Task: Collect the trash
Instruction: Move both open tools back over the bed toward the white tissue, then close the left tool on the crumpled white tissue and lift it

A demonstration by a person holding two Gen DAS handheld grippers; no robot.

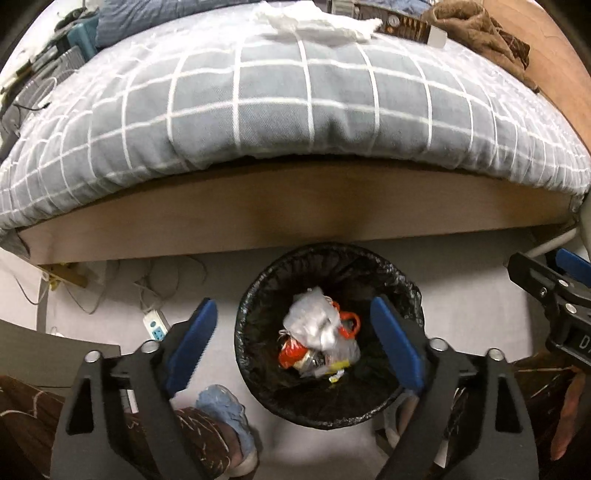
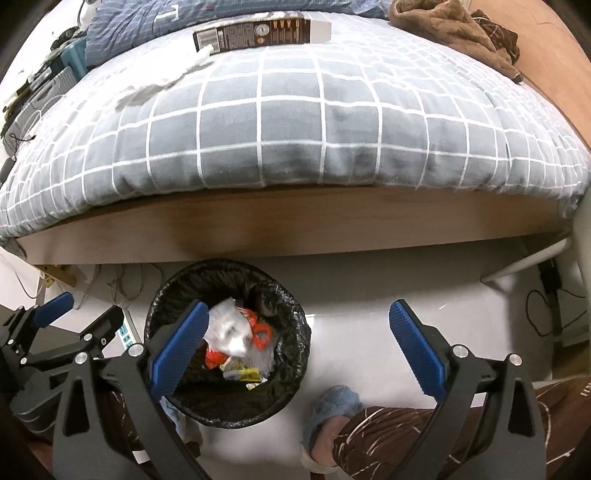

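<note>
Left gripper (image 1: pixel 293 343): jaws spread wide, holding nothing; its blue pads (image 1: pixel 192 341) frame the bin from above. In the right wrist view it shows at the lower left (image 2: pixel 79 314), also parted.
Right gripper (image 2: pixel 295 350): jaws wide apart and empty; the left pad (image 2: pixel 179 349) overlaps the bin's near rim, the right pad hangs over bare floor. In the left wrist view only part of it shows at the right edge (image 1: pixel 550 291).
Trash bin (image 1: pixel 258 295): round, lined with a black bag, standing on the pale floor just in front of the bed frame; directly under the left gripper, and left of centre in the right wrist view (image 2: pixel 295 314).
Trash inside (image 1: pixel 317 332): crumpled clear plastic bag on top, an orange-red wrapper and a yellow scrap beneath, all resting in the bottom of the bin (image 2: pixel 231 330).
Person's feet: blue slipper (image 1: pixel 225 410) just beside the bin's near side, brown patterned trouser leg (image 2: pixel 399 432) above it.
Floor clutter: white power strip (image 1: pixel 154 326) and loose cables left of the bin, under the bed edge.
Bed (image 2: pixel 295 221): wooden frame, grey quilt with white grid (image 1: pixel 295 110) on top.
On the quilt: white crumpled tissue (image 1: pixel 317 22), a long dark printed box (image 2: pixel 258 33), and a brown cloth (image 2: pixel 454 29) at the far right corner.
</note>
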